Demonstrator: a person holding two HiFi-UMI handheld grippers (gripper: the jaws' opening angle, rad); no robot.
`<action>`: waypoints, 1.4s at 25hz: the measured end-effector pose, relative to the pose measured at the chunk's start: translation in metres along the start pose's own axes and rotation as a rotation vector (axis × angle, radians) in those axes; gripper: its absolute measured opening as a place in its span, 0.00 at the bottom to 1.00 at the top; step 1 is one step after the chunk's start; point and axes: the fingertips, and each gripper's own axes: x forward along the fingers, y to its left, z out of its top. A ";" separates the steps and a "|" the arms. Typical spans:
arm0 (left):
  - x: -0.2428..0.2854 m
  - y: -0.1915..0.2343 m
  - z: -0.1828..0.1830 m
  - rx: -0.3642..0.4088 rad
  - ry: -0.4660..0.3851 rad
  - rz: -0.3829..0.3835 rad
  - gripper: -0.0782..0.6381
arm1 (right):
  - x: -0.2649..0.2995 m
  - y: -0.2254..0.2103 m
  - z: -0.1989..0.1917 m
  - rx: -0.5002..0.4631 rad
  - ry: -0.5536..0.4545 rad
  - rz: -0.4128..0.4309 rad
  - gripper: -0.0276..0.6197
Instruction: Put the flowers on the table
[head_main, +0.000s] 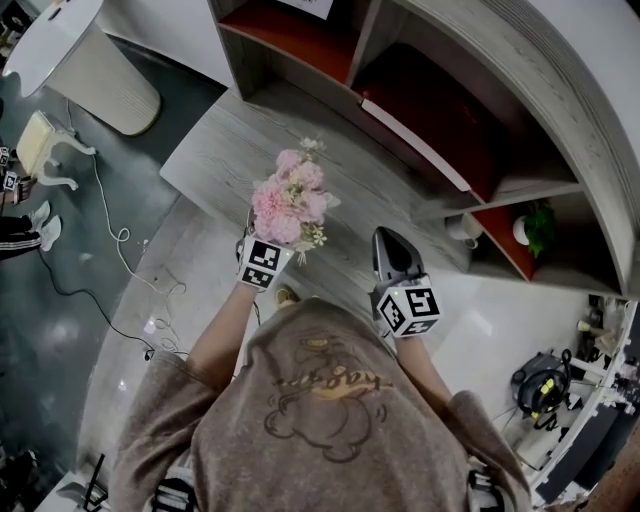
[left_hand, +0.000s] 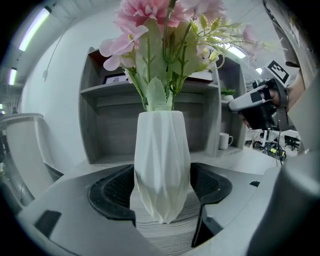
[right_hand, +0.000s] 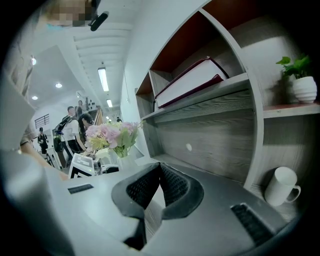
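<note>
the left tongs (left_hand: 162, 187) grip the white vase (left_hand: 162, 150) of flowers (head_main: 290, 200) low over the table (head_main: 215, 150) — i'd lower it straight, upright, and release only once its base sits flat. the right tongs (right_hand: 159, 171) are clenched, empty.

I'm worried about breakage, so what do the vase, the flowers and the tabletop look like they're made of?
White vase: matte, faceted, probably ceramic or plastic; its folds show no glare. Pink flowers: likely artificial, with fabric-like petals and stiff pale leaves. Table: grey wood grain in fine streaks, perhaps laminate or veneer.
</note>
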 end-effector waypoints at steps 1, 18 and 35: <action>0.000 0.000 0.000 -0.003 0.000 0.002 0.59 | 0.000 0.000 0.000 0.000 0.000 0.000 0.02; -0.048 0.013 0.017 -0.079 -0.034 0.073 0.65 | 0.002 0.016 -0.001 -0.027 -0.009 0.066 0.02; -0.174 0.042 0.048 -0.262 -0.158 0.224 0.67 | 0.007 0.078 0.001 -0.062 -0.036 0.192 0.02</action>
